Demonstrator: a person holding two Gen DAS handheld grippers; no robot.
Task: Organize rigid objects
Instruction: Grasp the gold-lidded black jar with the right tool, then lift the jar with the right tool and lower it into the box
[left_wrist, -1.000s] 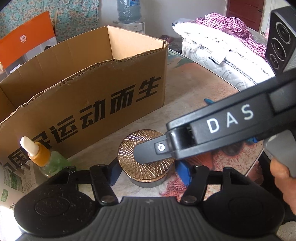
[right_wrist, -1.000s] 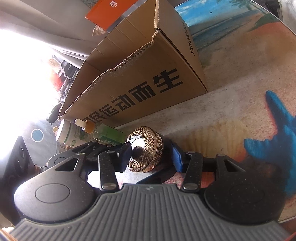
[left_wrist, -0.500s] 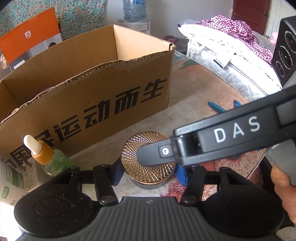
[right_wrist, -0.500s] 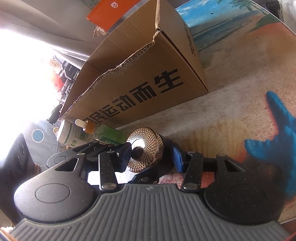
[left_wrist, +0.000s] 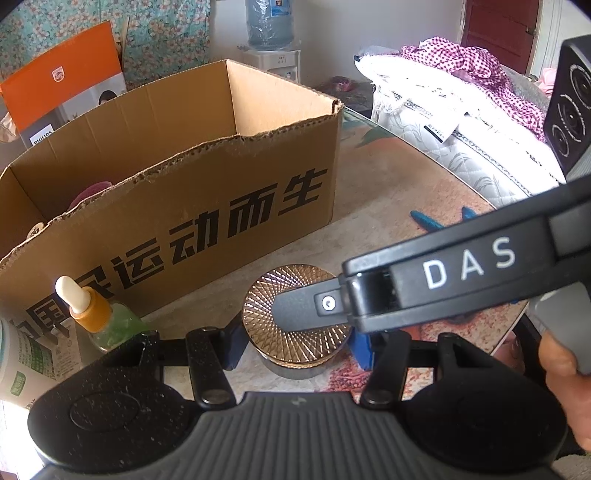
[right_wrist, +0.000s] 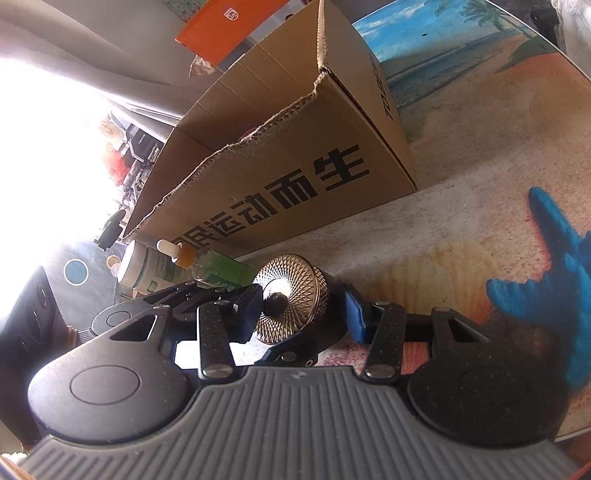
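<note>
Lower centre of the left view: gold-lidded jar (left_wrist: 295, 345) close in front of the cardboard box (left_wrist: 184, 206).
Left gripper (left_wrist: 297, 347): I clamp the jar's sides.
Right gripper (right_wrist: 303, 314): I pinch it, one finger flat on the lid, the other at the base.
Edges: the box's torn rim is above; the table (left_wrist: 388, 192) is bare on the right up to its curved edge.
Surface: beach print.
Count: one box, one jar, one dropper bottle (left_wrist: 92, 314), one white tub (left_wrist: 26, 362).

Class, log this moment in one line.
left gripper: shut on jar sides | right gripper: shut on jar, top to base | box: behind jar
</note>
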